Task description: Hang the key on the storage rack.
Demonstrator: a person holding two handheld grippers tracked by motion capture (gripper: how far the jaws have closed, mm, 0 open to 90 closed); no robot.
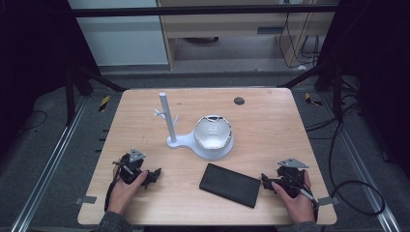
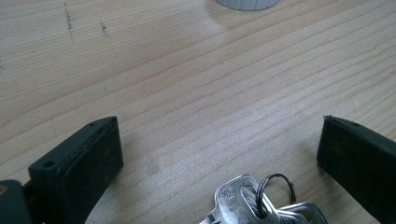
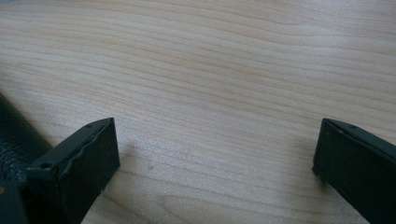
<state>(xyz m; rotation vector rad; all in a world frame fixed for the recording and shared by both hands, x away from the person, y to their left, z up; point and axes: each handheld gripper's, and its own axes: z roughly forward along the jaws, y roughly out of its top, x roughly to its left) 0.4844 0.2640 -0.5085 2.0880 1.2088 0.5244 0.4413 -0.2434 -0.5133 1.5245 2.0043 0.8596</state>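
Observation:
On the wooden table (image 1: pixel 270 125), a person's left hand holds my left gripper (image 1: pixel 154 176) near the front left. Its jaws stand wide open, low over the wood. In the left gripper view a bunch of silver keys on a ring (image 2: pixel 261 205) lies between the open jaws of the left gripper (image 2: pixel 222 140), touching neither pad. My right gripper (image 1: pixel 265 181) rests at the front right, also open, with bare wood between its jaws (image 3: pixel 217 140). A black wallet (image 1: pixel 229 184) lies flat just to its left, and the wallet's edge (image 3: pixel 14 135) shows beside the left jaw.
A white stand with an upright post and small pegs (image 1: pixel 165 116) rises mid-table. Its round tray base (image 1: pixel 212 151) holds a white bowl (image 1: pixel 212 131); the base's edge (image 2: pixel 243 3) lies ahead of the left gripper. A dark round grommet (image 1: pixel 239 101) sits at the back.

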